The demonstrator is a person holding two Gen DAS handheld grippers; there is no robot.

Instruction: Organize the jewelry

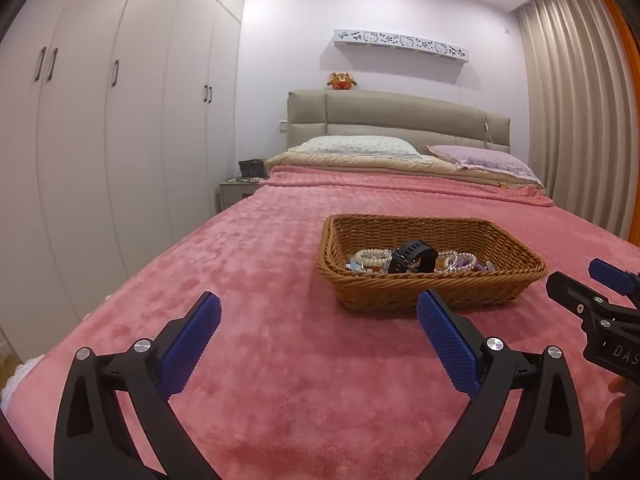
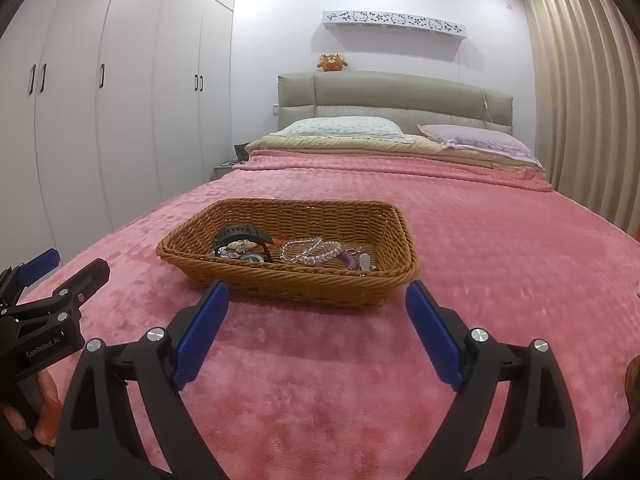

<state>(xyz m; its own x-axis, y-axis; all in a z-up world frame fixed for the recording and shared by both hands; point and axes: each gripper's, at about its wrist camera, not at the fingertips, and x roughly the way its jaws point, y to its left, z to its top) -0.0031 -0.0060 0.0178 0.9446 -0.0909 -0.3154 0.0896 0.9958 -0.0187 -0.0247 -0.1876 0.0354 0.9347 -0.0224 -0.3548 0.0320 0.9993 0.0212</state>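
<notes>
Two hand-held grippers hover over a pink bed, both wide apart and gripping nothing.

The left hand-held gripper and right hand-held gripper have only blanket between their blue pads. The wicker basket sits on the bed at twelve o'clock of the right one, at one o'clock of the left. Inside lie a black watch, a white bead bracelet, a clear bead bracelet and a purple coil.
</notes>
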